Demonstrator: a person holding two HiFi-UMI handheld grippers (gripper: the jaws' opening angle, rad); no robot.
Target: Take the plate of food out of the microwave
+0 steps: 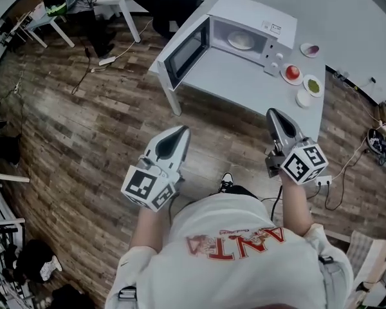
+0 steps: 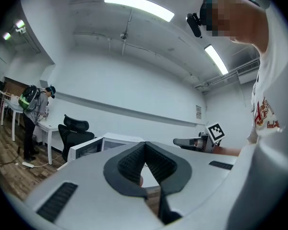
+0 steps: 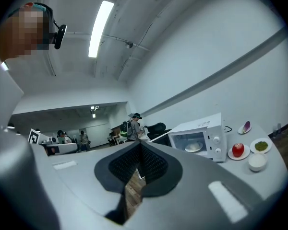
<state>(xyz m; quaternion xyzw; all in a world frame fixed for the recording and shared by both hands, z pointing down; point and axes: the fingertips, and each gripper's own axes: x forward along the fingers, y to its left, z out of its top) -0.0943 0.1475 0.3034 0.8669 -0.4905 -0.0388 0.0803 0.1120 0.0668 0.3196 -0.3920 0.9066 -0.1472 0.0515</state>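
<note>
A person in a white T-shirt stands on the wood floor [image 1: 83, 127] short of a white table [image 1: 238, 85], both forearms stretched forward. The left gripper [image 1: 182, 129] and the right gripper [image 1: 272, 112] are held level, side by side and well apart, noses aimed at the table. Each pair of jaws is pressed together at the tips with nothing between them.

The plate of food [image 1: 241, 40] sits inside the microwave [image 1: 257, 15] at the table's far end. The microwave's door [image 1: 186, 51] is swung wide open to the left. Neither gripper is near it.

Only the right gripper view gives a level look at the microwave's front, with the plate on its floor and two round knobs [image 3: 216, 138] on the right-hand panel. To the right of the microwave stand a red fruit [image 3: 238, 150] on a saucer, a dish of green food [image 3: 261, 146], and a white bowl [image 3: 257, 162] nearest the camera. A small plate with something purple [image 3: 246, 127] lies farther back.

The left gripper view shows instead a person with a backpack [image 2: 36, 104] at a desk on the far left, and a black office chair [image 2: 76, 131]. In that view the gripper's own body hides most of the microwave, and the plate is out of sight. No view shows what the food is; it reads only as a pale mound.
</note>
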